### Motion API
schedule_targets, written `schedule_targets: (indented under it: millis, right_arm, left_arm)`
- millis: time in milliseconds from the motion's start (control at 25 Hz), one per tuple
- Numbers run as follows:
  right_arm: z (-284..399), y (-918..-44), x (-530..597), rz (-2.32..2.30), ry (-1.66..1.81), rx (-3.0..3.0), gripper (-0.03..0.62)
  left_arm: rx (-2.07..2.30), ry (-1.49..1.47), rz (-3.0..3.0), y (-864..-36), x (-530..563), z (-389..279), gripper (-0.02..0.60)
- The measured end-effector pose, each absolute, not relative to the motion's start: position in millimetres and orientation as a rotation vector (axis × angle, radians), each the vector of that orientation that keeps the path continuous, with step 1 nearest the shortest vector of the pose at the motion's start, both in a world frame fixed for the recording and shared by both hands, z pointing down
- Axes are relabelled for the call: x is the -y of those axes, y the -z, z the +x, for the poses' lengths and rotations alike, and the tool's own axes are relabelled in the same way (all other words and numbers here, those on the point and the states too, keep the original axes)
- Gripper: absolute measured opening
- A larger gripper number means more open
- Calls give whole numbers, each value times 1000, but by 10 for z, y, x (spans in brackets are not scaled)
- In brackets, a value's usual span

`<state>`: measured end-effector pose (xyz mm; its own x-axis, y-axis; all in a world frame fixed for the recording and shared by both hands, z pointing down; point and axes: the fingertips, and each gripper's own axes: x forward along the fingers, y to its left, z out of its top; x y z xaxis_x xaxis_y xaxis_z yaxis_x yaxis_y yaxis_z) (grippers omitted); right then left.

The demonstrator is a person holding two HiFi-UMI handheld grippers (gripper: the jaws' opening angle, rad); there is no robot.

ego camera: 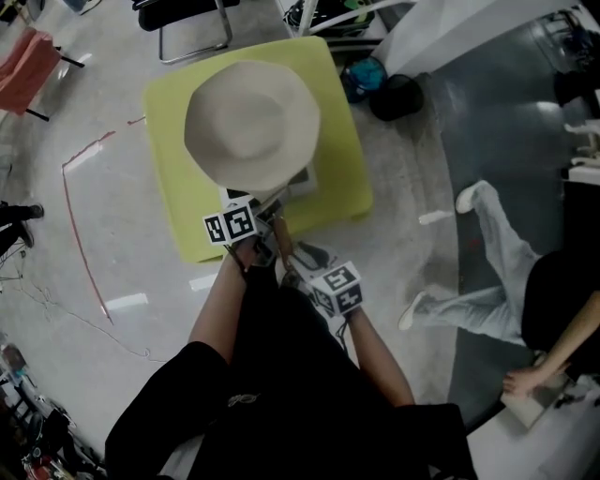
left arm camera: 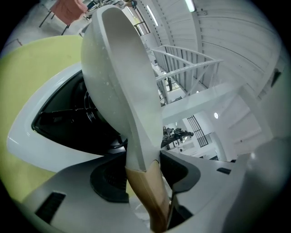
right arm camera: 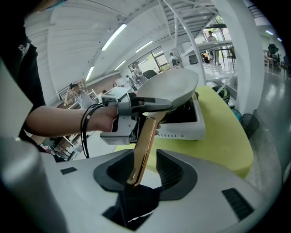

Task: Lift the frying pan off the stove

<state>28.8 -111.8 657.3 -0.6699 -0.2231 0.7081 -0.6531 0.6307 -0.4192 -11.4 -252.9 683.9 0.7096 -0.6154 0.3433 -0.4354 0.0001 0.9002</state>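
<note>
A cream frying pan (ego camera: 251, 122) hangs over the white stove (right arm camera: 182, 125), which stands on a yellow-green table (ego camera: 178, 216). In the right gripper view the pan (right arm camera: 168, 86) sits clear above the stove's black top. My left gripper (left arm camera: 150, 182) is shut on the pan's wooden handle (left arm camera: 152, 195), close to the pan's bowl. My right gripper (right arm camera: 145, 170) stands open around the handle's far end (right arm camera: 144, 141), with a gap on each side of it. In the head view both grippers (ego camera: 258, 225) (ego camera: 295, 262) lie at the table's near edge, left ahead of right.
A person sits at the right with legs stretched out (ego camera: 487, 272). A black bag (ego camera: 394, 98) lies on the floor beyond the table, a chair (ego camera: 192, 28) stands at the back, and a red line (ego camera: 80, 225) marks the floor on the left.
</note>
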Motion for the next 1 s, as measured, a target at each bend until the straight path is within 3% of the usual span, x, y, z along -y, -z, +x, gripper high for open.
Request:
schedule_targets:
  millis: [80,560,840,1000]
  right_arm:
    - [261,-6621,1075,647,-930,2226,189]
    - [-67,-6737,1152,569,-1243,2286,219]
    - [-289,-6832,1136,463,-1243,2269,218]
    - [-344,-6819,1124,404,-1293,2279,164]
  left_arm:
    - [844,163,1624,-6834,2527,-103,244]
    - [836,179,1620,-6809,2522,-162,244]
    - [807,138,1649,-6791,2510,-153,242]
    - [780,120,1671,-6791,2510,-151,242]
